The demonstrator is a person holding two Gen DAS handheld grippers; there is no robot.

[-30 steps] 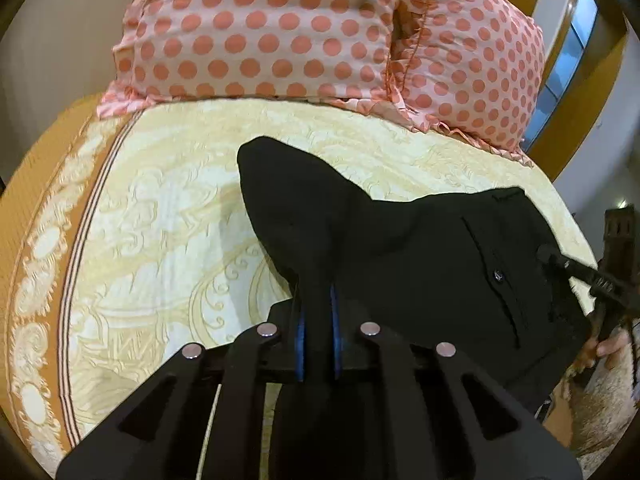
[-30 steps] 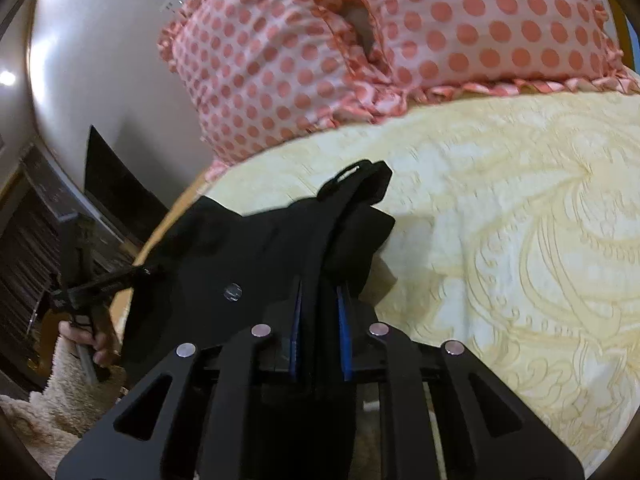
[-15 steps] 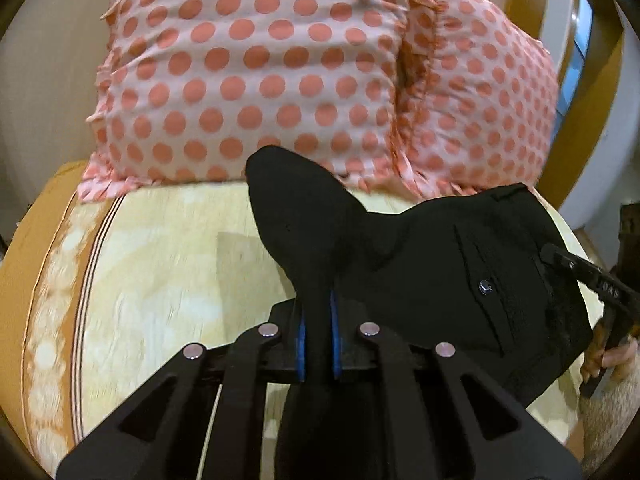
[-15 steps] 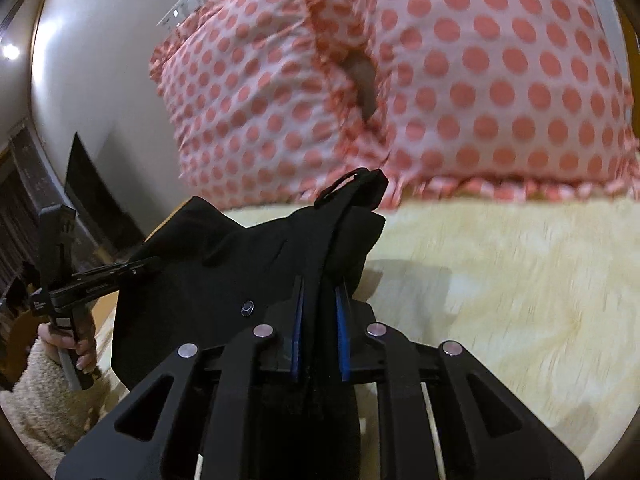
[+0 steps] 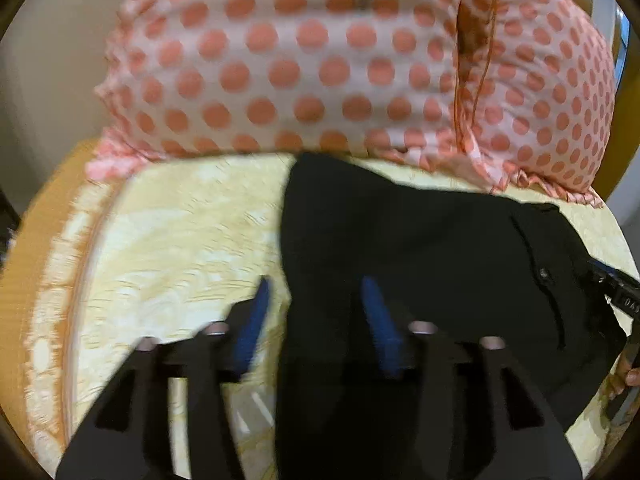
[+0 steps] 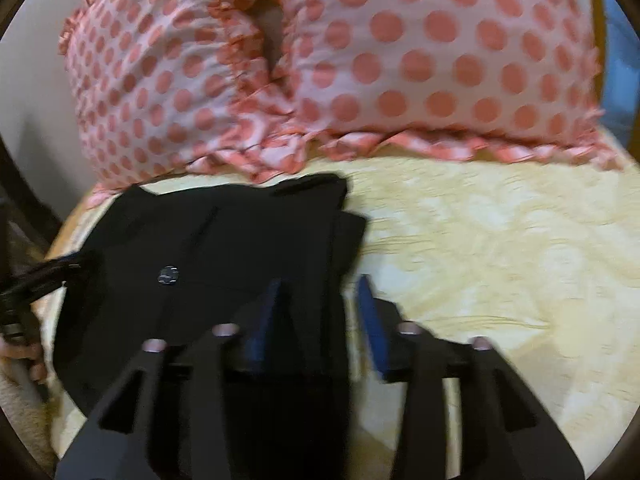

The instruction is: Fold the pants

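Observation:
Black pants [image 5: 420, 248] lie on the yellow patterned bedspread [image 5: 172, 240], their far edge just short of the pillows. My left gripper [image 5: 316, 292] is open, its blue pads either side of a black fold of the pants. In the right wrist view the pants [image 6: 224, 248] lie left of centre with a button showing. My right gripper [image 6: 320, 288] is open too, with the pants' edge between its pads. Each gripper shows at the other view's edge: the right one [image 5: 616, 300] and the left one [image 6: 32, 280].
Two pink pillows with orange dots [image 5: 320, 60] stand along the head of the bed, also in the right wrist view [image 6: 360, 60]. The bedspread [image 6: 500, 260] stretches right of the pants. A wooden bed frame [image 5: 624, 80] and a wall are behind.
Both grippers carried the pants toward the pillows, lowered them onto the bed and opened, letting go of the cloth. The pants now lie flat instead of hanging from the jaws.

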